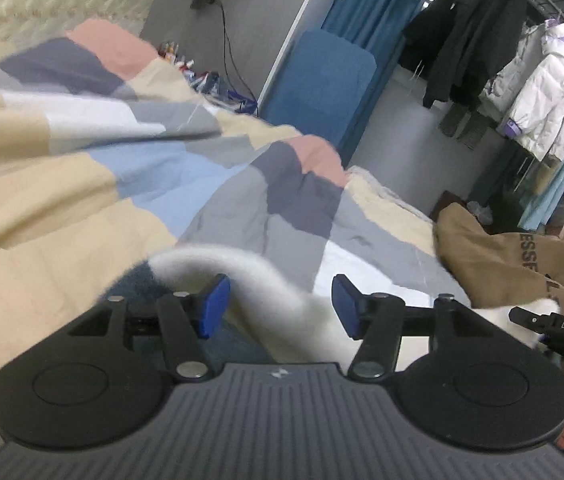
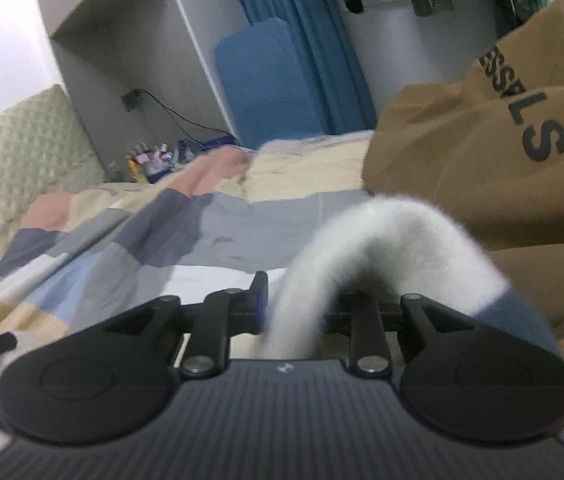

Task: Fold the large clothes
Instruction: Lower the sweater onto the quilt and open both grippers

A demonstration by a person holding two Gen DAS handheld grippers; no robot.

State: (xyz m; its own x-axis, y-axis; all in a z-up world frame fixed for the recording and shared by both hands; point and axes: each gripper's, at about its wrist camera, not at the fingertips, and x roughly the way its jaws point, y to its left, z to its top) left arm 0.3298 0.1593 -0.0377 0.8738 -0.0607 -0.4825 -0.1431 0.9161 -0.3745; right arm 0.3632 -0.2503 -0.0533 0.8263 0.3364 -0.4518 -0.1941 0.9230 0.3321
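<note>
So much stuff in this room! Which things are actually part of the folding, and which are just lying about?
Part of the job:
- fuzzy white-and-blue garment
- left gripper, open around the fabric
- right gripper, fabric between its fingers
- patchwork bedspread as work surface

Lying about:
- tan hoodie
- hanging white jacket
- blue curtain
- small bottles beside the bed

Bedroom. Bed (image 1: 82,184) under a patchwork quilt, cream quilted headboard (image 2: 14,152) behind it. Grey wall (image 1: 250,8) with a plug and black cable (image 1: 228,46). Blue curtain (image 1: 378,4), blue cushion (image 1: 322,84) leaning below it. Clothes rack (image 1: 538,76) with hanging jackets on the right.
</note>
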